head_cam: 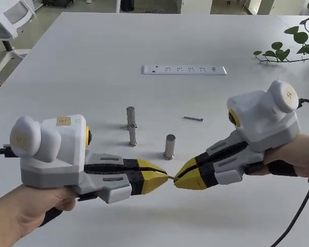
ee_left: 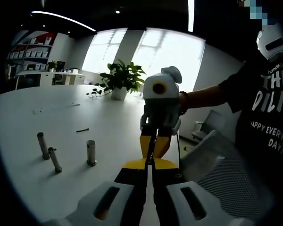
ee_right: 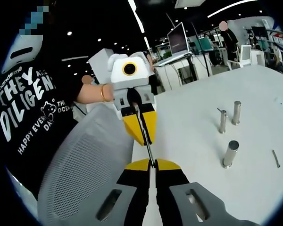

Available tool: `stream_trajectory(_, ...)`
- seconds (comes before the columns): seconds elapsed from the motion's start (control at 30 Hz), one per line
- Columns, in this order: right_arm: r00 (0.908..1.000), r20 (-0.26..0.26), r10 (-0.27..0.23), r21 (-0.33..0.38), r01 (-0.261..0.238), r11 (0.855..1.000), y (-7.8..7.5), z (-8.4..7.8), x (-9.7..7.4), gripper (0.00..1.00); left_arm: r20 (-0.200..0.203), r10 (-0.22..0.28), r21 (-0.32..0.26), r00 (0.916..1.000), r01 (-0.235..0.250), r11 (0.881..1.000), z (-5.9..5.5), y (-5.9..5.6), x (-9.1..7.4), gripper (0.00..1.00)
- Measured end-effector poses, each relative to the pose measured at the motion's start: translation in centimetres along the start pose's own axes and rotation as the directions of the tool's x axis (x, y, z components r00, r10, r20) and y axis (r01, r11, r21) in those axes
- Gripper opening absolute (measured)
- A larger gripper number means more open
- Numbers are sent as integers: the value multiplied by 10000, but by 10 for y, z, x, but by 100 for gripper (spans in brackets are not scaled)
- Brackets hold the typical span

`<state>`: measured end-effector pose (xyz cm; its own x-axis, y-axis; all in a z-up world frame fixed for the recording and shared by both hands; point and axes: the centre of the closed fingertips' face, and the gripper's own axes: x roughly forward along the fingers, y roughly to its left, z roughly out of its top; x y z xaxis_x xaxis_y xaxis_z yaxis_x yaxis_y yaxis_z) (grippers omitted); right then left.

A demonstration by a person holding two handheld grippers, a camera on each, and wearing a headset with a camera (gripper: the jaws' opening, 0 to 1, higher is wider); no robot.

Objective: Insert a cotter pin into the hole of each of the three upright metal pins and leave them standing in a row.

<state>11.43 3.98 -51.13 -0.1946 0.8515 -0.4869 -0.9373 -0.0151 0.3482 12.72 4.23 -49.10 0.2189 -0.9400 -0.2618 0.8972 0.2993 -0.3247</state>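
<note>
Left tool (head_cam: 162,174) and right tool (head_cam: 179,180) tip to tip; both pinched onto one cotter pin (head_cam: 171,177). Long axis level, running tool to tool; above table (head_cam: 92,62).

Going by the nearest upright pin (head_cam: 169,146): second pin (head_cam: 133,136) to its left, third pin (head_cam: 130,116) left and farther back, loose cotter pin (head_cam: 193,119) behind-right, power strip (head_cam: 184,69) well behind, gripped cotter pin (head_cam: 171,177) just in front.

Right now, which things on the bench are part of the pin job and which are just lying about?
Job: three upright metal pins; cotter pin pinched between left tool and right tool; loose pin lying flat.
Lying about: power strip; plant.
</note>
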Motion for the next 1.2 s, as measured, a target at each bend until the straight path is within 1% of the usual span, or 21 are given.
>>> stream_trajectory(0.07, 9997, -241, -90, -303, 83, 9995, -1, -1, 0, 0, -27, 30, 94, 10000, -30, 10000, 0, 0, 0, 1)
stream_trajectory(0.13, 9987, -477, -177, -555, 150, 9983, -1, -3, 1, 0, -84, 74, -59, 9999, -74, 10000, -2, 1, 2, 1)
stream_trajectory(0.2, 9977, -608, -300, -670, 259, 9974, -2, -4, 2, 0, -146, 229, 136, 9996, -227, 9997, -4, 3, 3, 2)
stream_trajectory(0.33, 9950, -816, -583, -832, 515, 9952, -7, -5, 1, 0, -173, 696, 308, 9974, -690, 9971, -4, 11, 3, 4)
stream_trajectory(0.4, 9920, -952, -824, -953, 733, 9928, -12, -6, 0, 0, -142, 971, 433, 9952, -964, 9944, -4, 16, 3, 5)
stream_trajectory(0.47, 9870, -1132, -1145, -1020, 1031, 9894, -18, -8, -3, 0, -88, 1149, 457, 9933, -1144, 9924, -3, 19, 3, 7)
stream_trajectory(0.5, 9799, -1394, -1426, -1146, 1270, 9853, -24, -12, -7, 0, -30, 1273, 532, 9919, -1269, 9905, -2, 22, 3, 8)
stream_trajectory(0.53, 9764, -1472, -1581, -1244, 1403, 9823, -28, -13, -8, 0, 2, 1379, 602, 9904, -1377, 9886, -1, 24, 3, 9)
stream_trajectory(0.6, 9769, -1417, -1596, -1239, 1425, 9820, -30, -12, -10, 0, 29, 1566, 647, 9877, -1564, 9856, -1, 27, 3, 8)
stream_trajectory(0.63, 9755, -1412, -1688, -1220, 1521, 9808, -33, -12, -11, 0, 62, 1638, 652, 9865, -1638, 9843, 0, 28, 3, 8)
stream_trajectory(0.7, 9654, -1564, -2088, -1278, 1898, 9735, -41, -15, -16, 0, 174, 1876, 710, 9821, -1883, 9795, 0, 33, 2, 9)
stream_trajectory(0.8, 9523, -1797, -2466, -1196, 2276, 9664, -51, -19, -21, 0, 235, 2210, 758, 9750, -2221, 9721, 0, 40, 1, 11)
stream_trajectory(0.9, 9467, -1814, -2663, -1104, 2494, 9621, -58, -20, -25, 0, 227, 2527, 804, 9673, -2537, 9639, -2, 45, 2, 13)
stream_trajectory(0.93, 9411, -1881, -2809, -1014, 2659, 9587, -62, -21, -27, 0, 181, 2718, 833, 9622, -2723, 9586, -3, 49, 2, 15)
stream_trajectory(0.97, 9343, -1977, -2966, -1040, 2809, 9541, -65, -22, -29, 0, 188, 2818, 860, 9593, -2824, 9554, -4, 51, 3, 16)
stream_trajectory(1.0, 9238, -2165, -3157, -1068, 2991, 9482, -70, -25, -32, 0, 188, 2972, 912, 9546, -2976, 9503, -4, 53, 3, 18)
stream_trajectory(1.03, 9185, -2241, -3257, -1140, 3072, 9448, -72, -25, -33, 0, 174, 3052, 964, 9521, -3054, 9473, -5, 55, 4, 19)
stream_trajectory(1.1, 9105, -2345, -3407, -1164, 3216, 9397, -78, -26, -36, 0, 140, 3305, 1086, 9437, -3300, 9377, -6, 59, 6, 20)
stream_trajectory(1.13, 9042, -2421, -3518, -1301, 3290, 9353, -82, -26, -38, 0, 92, 3447, 1153, 9387, -3434, 9321, -7, 61, 7, 21)
stream_trajectory(1.17, 9010, -2470, -3566, -1312, 3335, 9336, -84, -26, -39, 0, 62, 3524, 1169, 9358, -3507, 9292, -8, 63, 8, 21)
stream_trajectory(1.2, 8975, -2556, -3595, -1389, 3339, 9323, -86, -27, -40, 0, 9, 3700, 1217, 9290, -3674, 9221, -9, 66, 9, 22)
